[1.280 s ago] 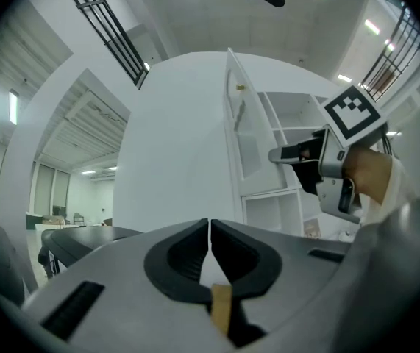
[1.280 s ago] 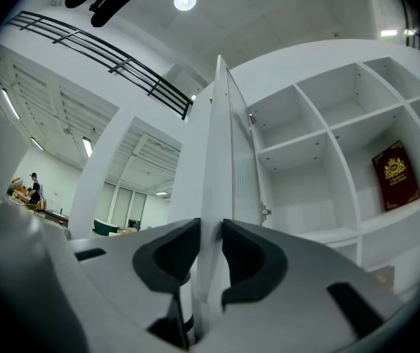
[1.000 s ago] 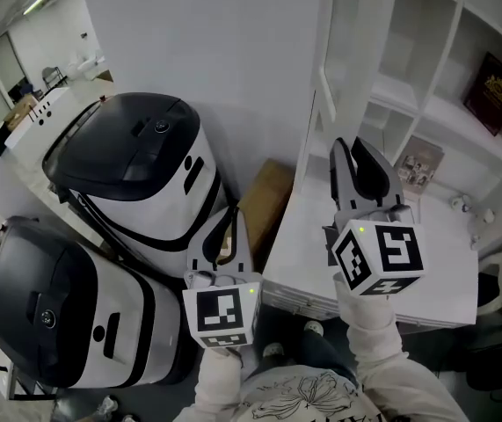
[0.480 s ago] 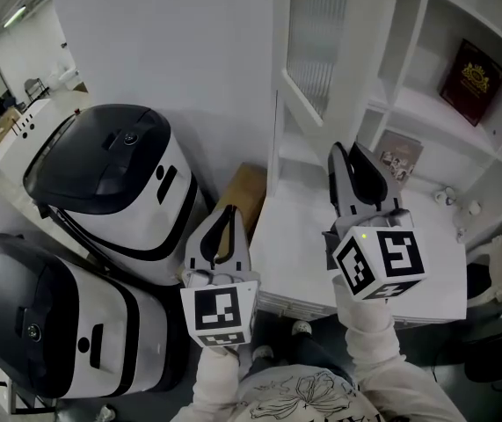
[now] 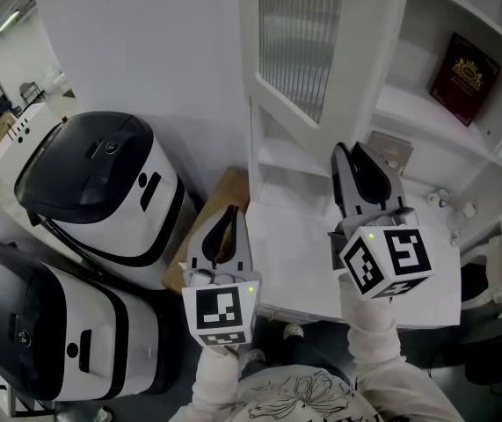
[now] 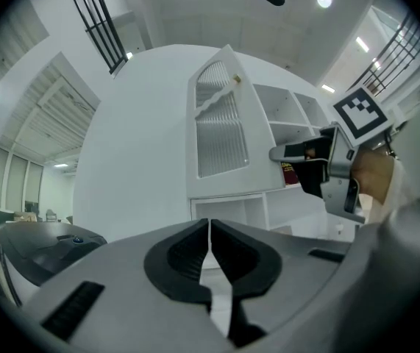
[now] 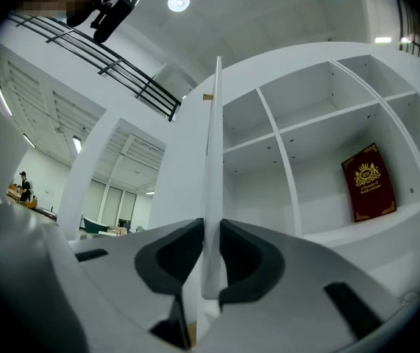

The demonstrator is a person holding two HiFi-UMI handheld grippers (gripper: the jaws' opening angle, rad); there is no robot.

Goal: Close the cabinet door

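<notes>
While the door [image 5: 308, 42] stands open, swung out at an angle from the front of the white cabinet [image 5: 426, 104], the right gripper [image 7: 212, 234] has it by the edge; in the right gripper view the thin white panel runs edge-on straight up between the two dark pads, which are closed down onto it from either side; a small brass knob [image 7: 207, 95] shows high on that edge; the door has a white frame around a ribbed glass pane; in the head view this gripper reaches forward and up to the door's lower part, over the white shelf top [image 5: 303, 262] below the cabinet; the left gripper [image 6: 210, 230] hangs lower and to the left, apart from the door, its jaws pressed together tip to tip with nothing between them; it points toward the door's outer face and the grey wall beside it; inside the cabinet a dark red book [image 5: 463, 66] leans upright in an open compartment to the right, well apart from the door; a card [image 5: 389, 152] stands on the shelf just beside the right gripper; left of the cabinet sit two white machines with black lids [image 5: 101, 174], and a brown box [image 5: 220, 196] lies between them and the cabinet.
</notes>
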